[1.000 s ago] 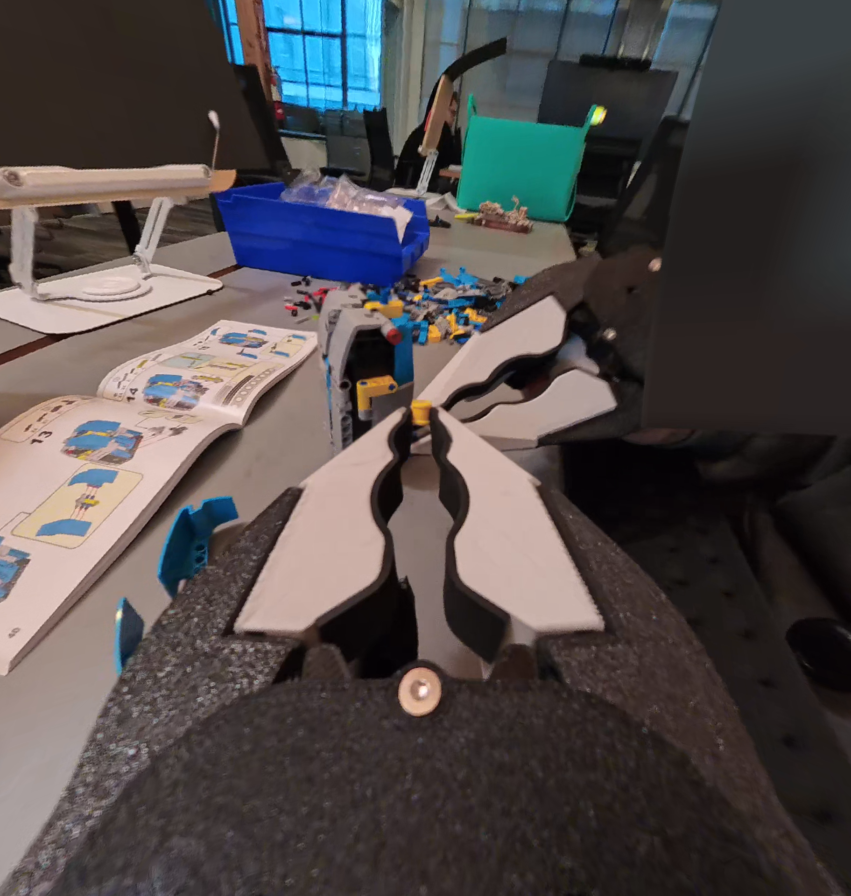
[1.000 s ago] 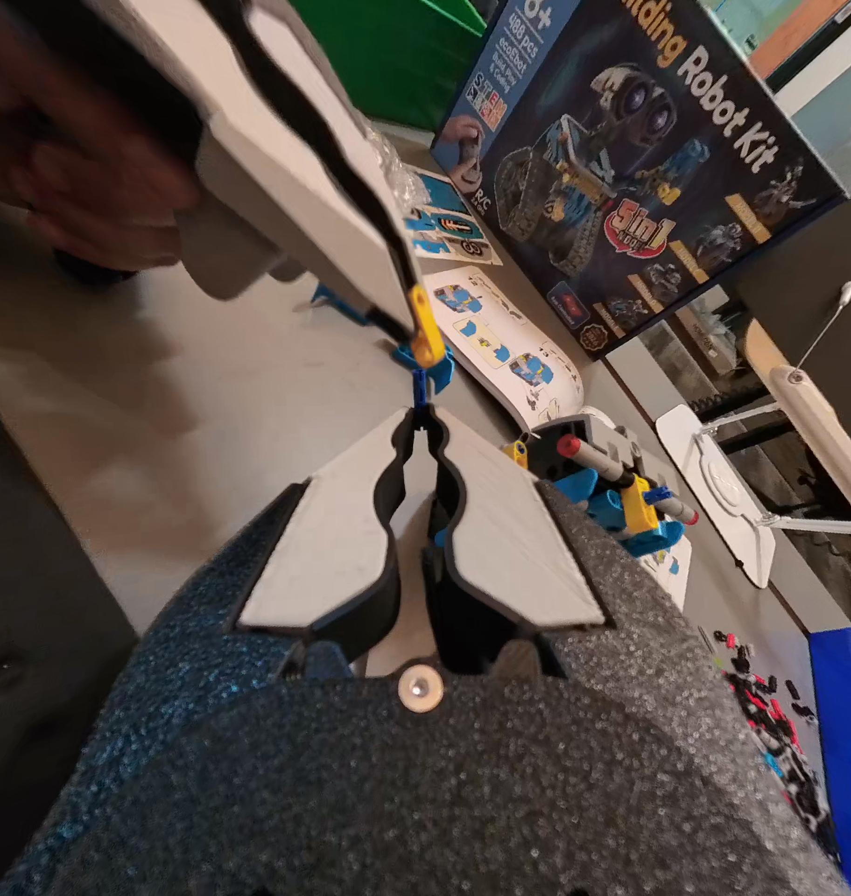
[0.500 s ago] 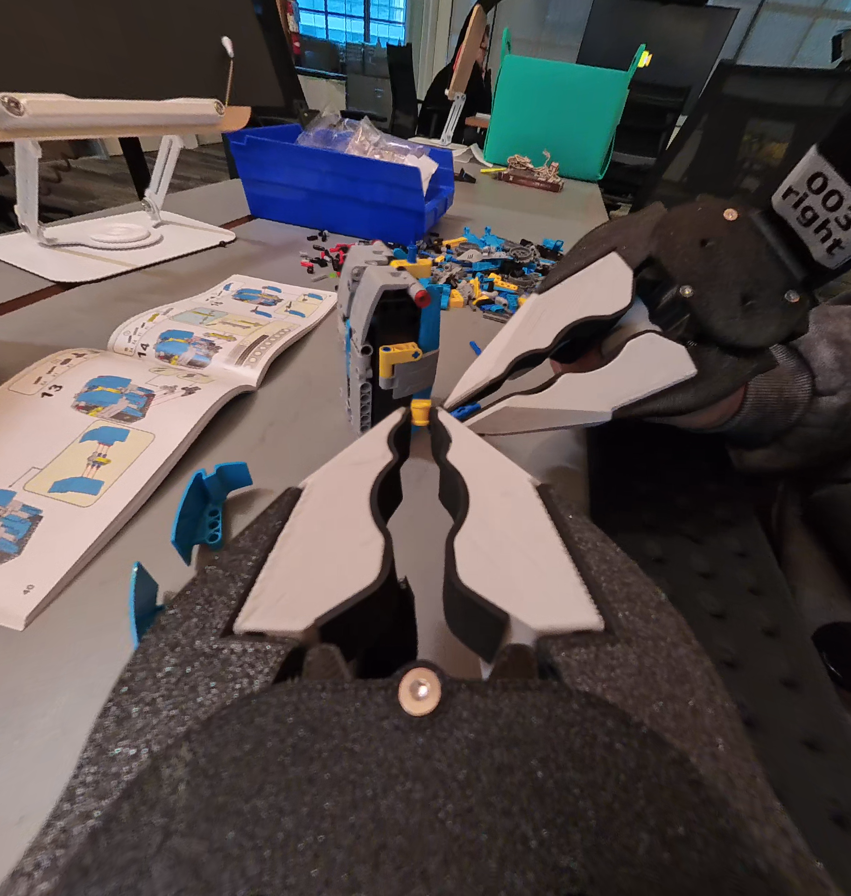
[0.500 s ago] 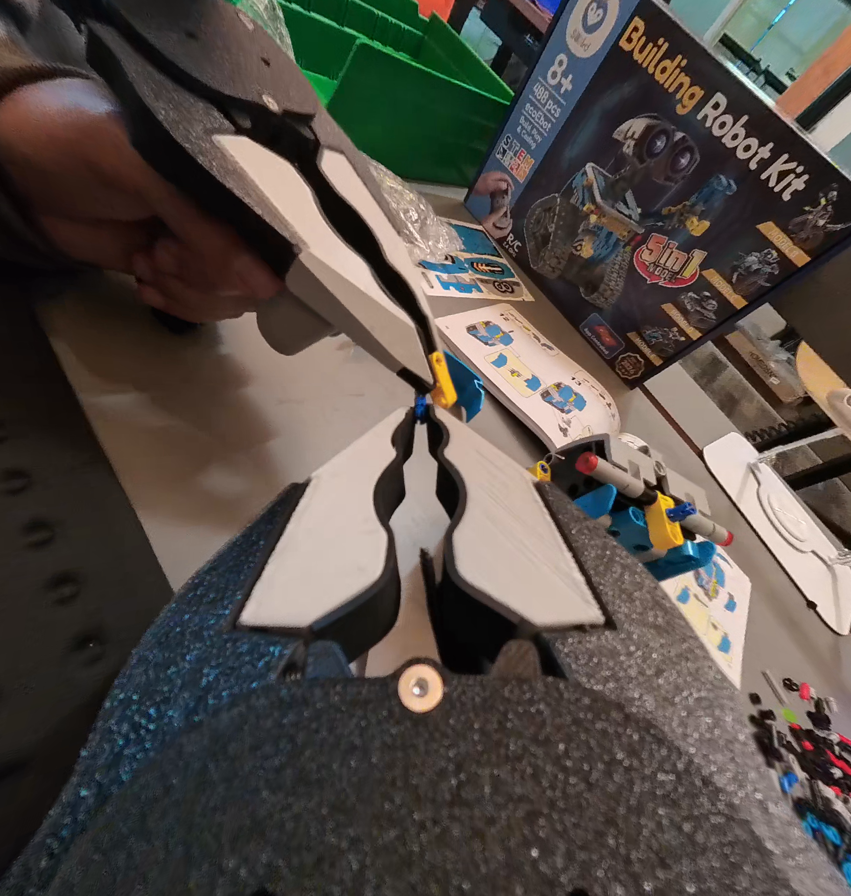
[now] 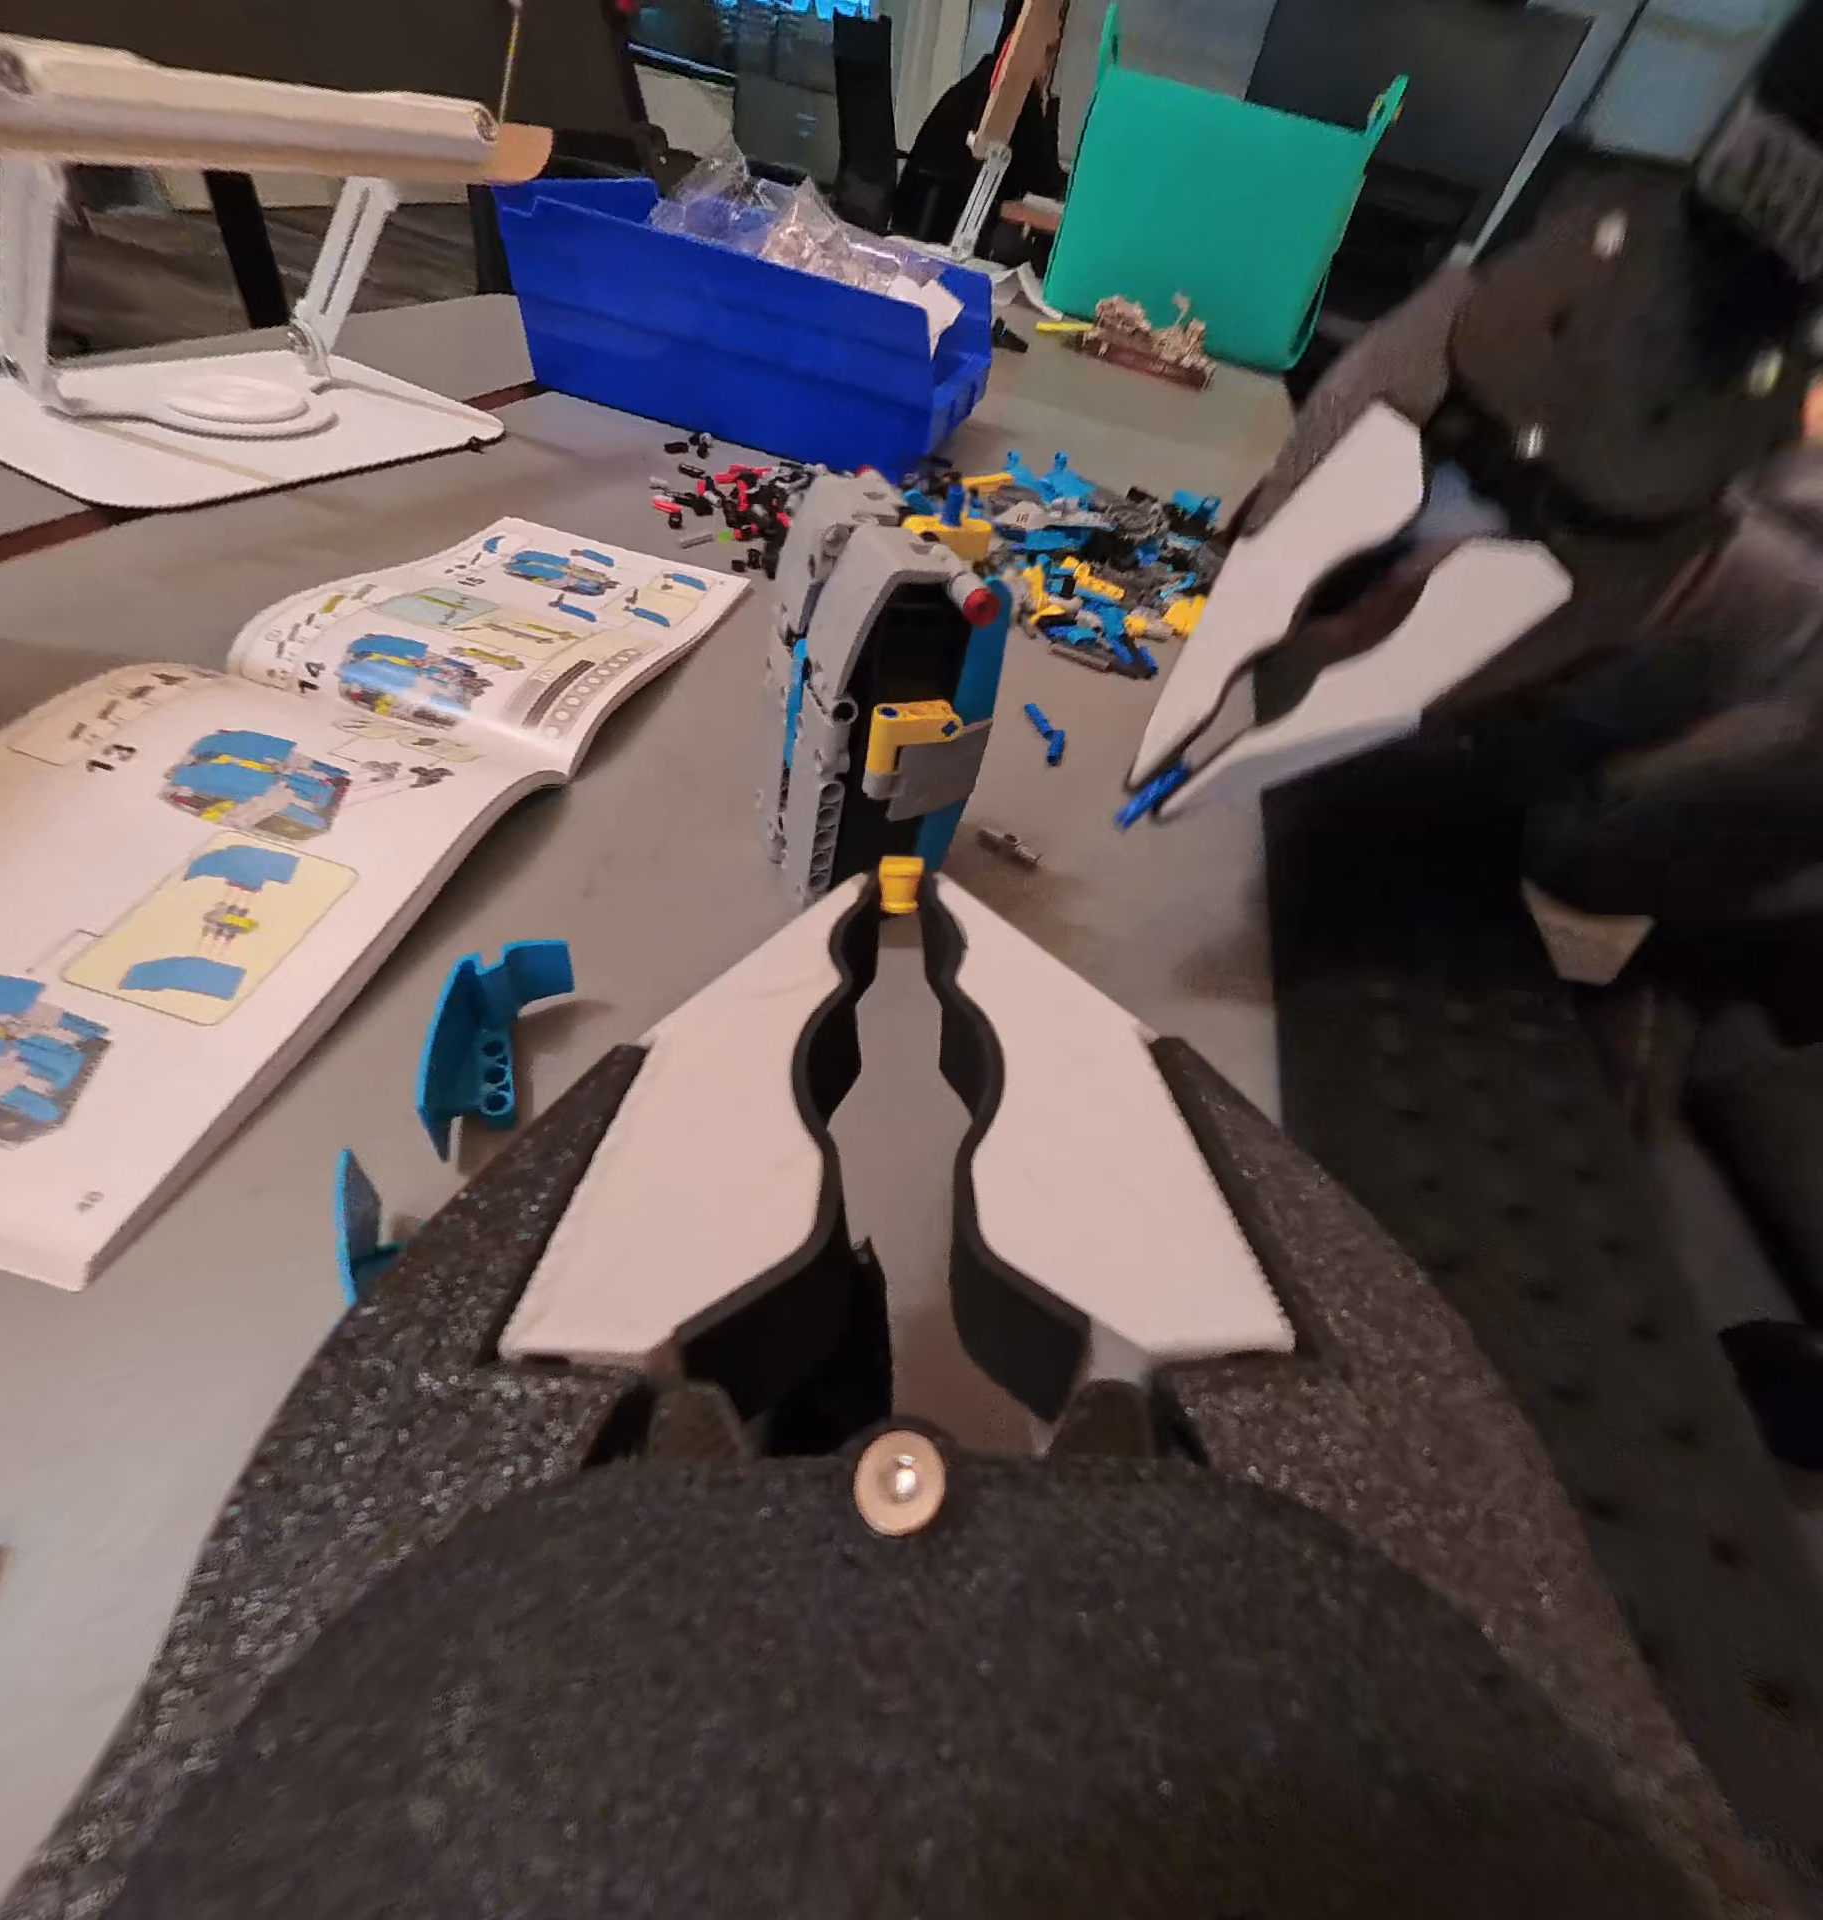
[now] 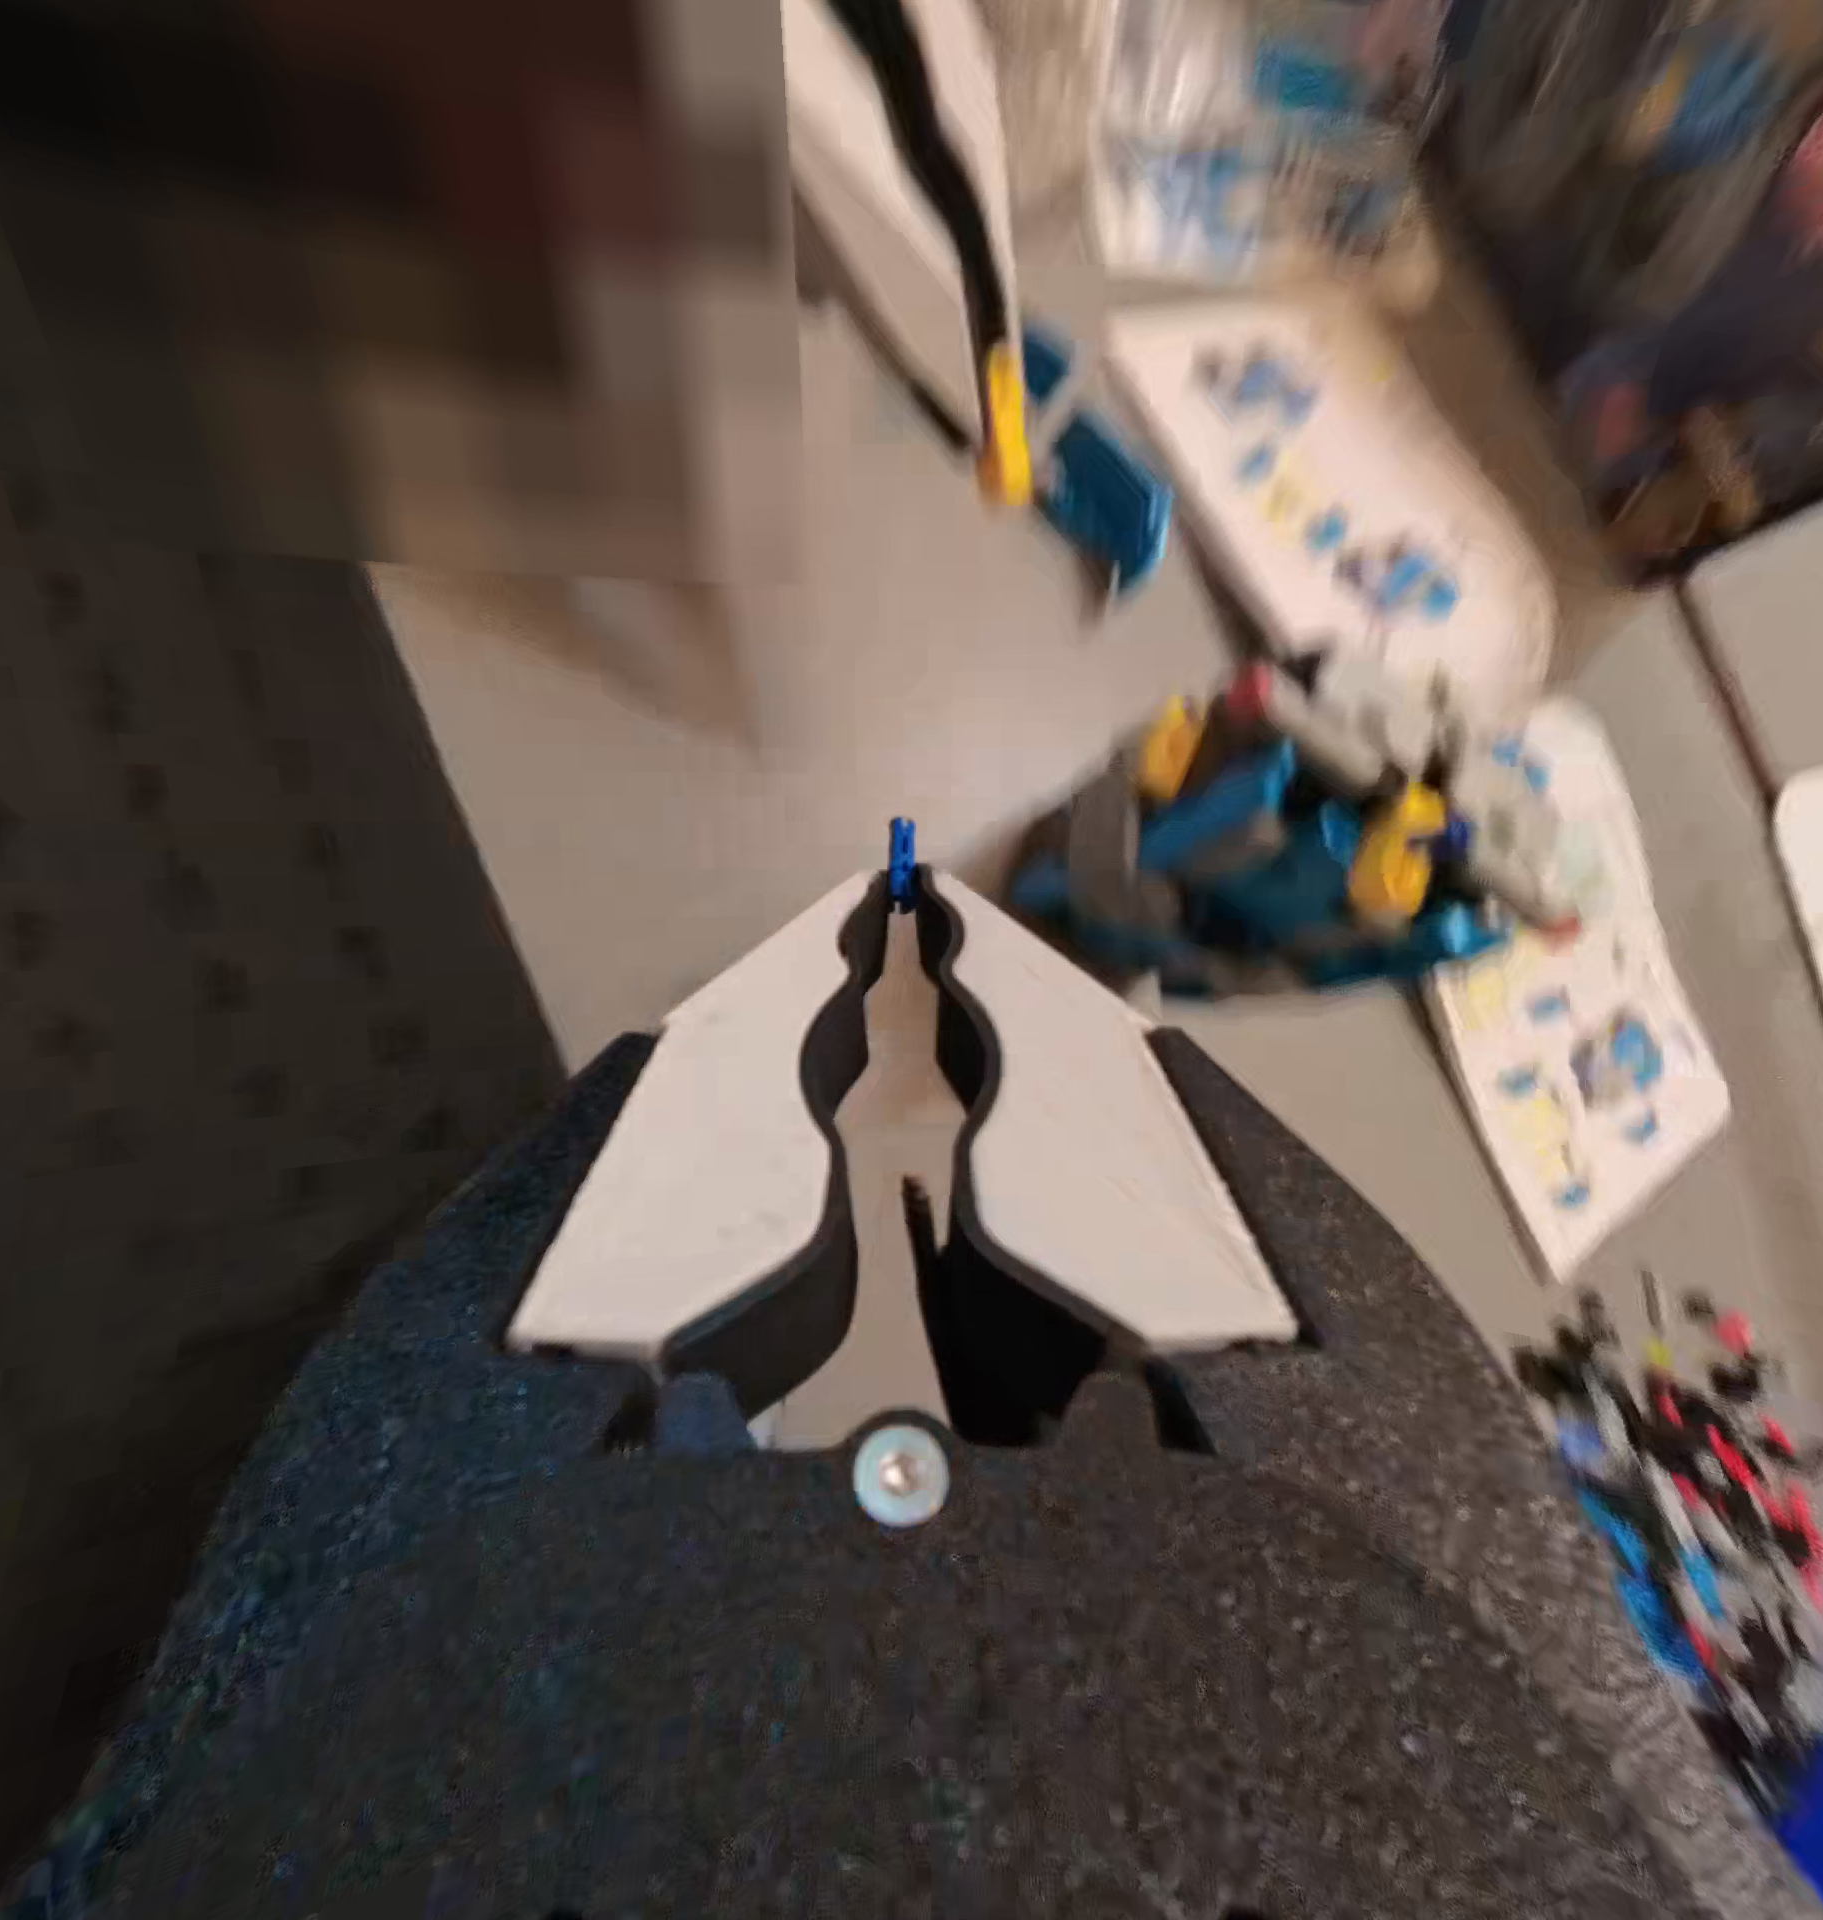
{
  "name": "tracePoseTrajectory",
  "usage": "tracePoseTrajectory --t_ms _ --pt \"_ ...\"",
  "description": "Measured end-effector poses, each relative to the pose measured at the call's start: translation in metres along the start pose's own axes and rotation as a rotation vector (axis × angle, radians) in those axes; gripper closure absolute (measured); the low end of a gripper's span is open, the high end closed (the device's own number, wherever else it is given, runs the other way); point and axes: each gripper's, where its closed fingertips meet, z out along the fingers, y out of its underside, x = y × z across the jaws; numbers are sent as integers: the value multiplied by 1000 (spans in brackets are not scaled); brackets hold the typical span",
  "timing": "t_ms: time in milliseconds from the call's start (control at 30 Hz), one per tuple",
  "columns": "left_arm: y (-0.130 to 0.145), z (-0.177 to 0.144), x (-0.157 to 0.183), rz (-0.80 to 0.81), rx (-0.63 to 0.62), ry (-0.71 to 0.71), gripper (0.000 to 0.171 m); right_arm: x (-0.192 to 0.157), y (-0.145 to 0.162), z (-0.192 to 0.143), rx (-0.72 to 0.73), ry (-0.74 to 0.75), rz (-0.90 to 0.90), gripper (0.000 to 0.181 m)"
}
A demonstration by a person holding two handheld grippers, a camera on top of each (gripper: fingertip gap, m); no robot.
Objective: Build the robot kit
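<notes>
My left gripper [image 5: 899, 902] is shut on a small yellow brick piece [image 5: 899, 885], held above the grey table just in front of a partly built grey, blue and black brick model [image 5: 886, 675] that stands upright. My right gripper [image 6: 902, 896] is shut on a small blue pin [image 6: 901, 850]; it also shows in the left wrist view [image 5: 1161, 795], off to the right near the table's edge, with the blue pin [image 5: 1146, 798] at its tips. The right wrist view is blurred; there the left gripper holds the yellow piece [image 6: 1002, 421] higher up.
An open instruction booklet [image 5: 263, 810] lies at the left. A blue curved part [image 5: 486, 1029] lies near it. A loose pile of small bricks [image 5: 1083, 551] and a blue bin [image 5: 741, 312] lie behind the model. A white lamp base [image 5: 211, 405] stands far left. A small grey pin [image 5: 1009, 847] lies right of the model. Left tips to right tips: about 9 cm.
The two grippers were tip to tip, yellow piece against blue pin. Now they have pulled apart: the right gripper moved away to the right with the blue pin, the left keeps the yellow piece.
</notes>
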Motion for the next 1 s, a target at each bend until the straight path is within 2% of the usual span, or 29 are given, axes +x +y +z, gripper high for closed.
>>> tracePoseTrajectory --t_ms 167,300,400,767,1000 --pt "5 4 9 96 -28 -4 165 17 91 -55 -463 -111 32 176" --pt "5 4 13 132 -26 0 164 12 137 -70 -697 -213 59 176" --pt "6 5 14 139 -30 3 164 6 161 -75 -814 -263 88 176" --pt "8 7 17 168 -42 1 164 10 186 -86 -1036 -241 92 176" --pt "9 7 18 181 -46 3 164 11 192 -87 -1097 -254 87 176"
